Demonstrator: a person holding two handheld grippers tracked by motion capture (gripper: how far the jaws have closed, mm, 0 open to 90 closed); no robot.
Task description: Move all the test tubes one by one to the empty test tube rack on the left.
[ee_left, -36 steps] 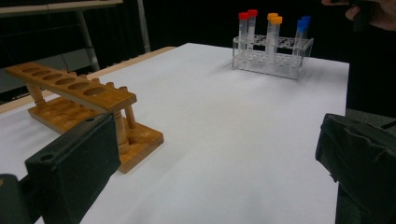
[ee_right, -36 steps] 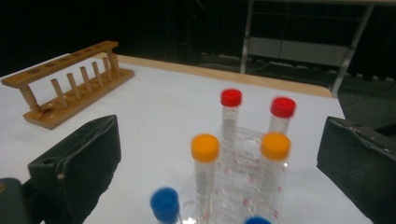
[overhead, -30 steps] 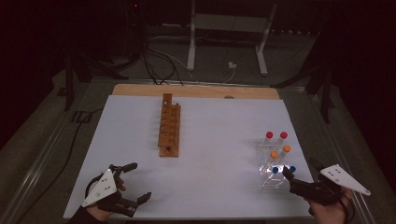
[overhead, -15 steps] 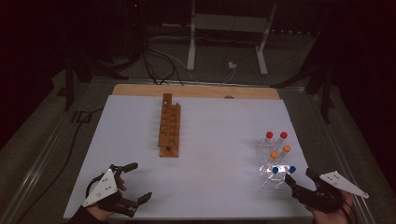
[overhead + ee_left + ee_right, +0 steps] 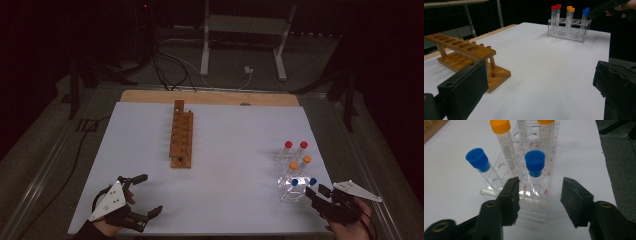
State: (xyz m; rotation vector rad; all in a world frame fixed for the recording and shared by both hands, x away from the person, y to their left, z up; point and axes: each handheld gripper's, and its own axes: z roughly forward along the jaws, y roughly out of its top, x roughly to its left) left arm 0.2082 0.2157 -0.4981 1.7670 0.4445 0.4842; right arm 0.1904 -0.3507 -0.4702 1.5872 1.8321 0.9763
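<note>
A clear plastic rack stands at the table's right and holds two red-capped, two orange-capped and two blue-capped tubes. My right gripper sits right at the rack's near end. Its jaws have just been closing and still stand apart. The nearer blue-capped tube rises just beyond the gap, and the pads do not touch it. The other blue-capped tube leans left. My left gripper rests at the front left, open and holding nothing. An empty wooden rack stands mid-table.
A white sheet covers the table, with a wooden strip along the far edge. The clear rack is near the right edge. Cables and a metal stand's legs lie on the dark floor behind.
The right gripper's jaws have narrowed at the clear rack's near end, and the hand has turned a little. The left gripper has stayed put.
</note>
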